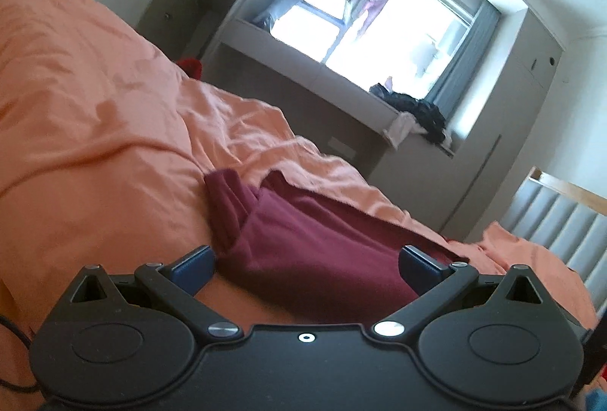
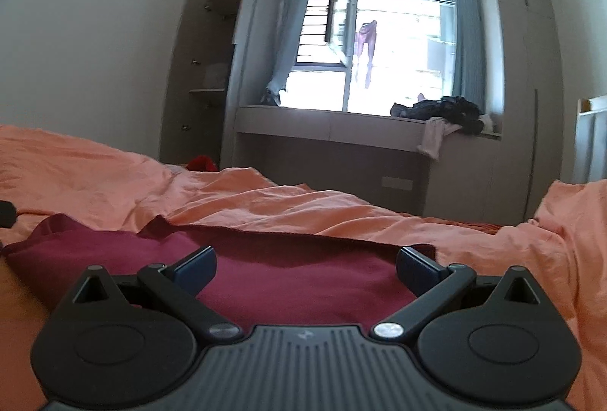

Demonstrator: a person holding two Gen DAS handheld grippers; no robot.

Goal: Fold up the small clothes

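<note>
While both tools, left (image 1: 307, 269) and right (image 2: 305, 269), gape wide and empty over the maroon garment (image 2: 288, 274) on the orange bed (image 2: 265, 202), pinch its 6 o'clock hem evenly, folding toward 12 o'clock.
</note>
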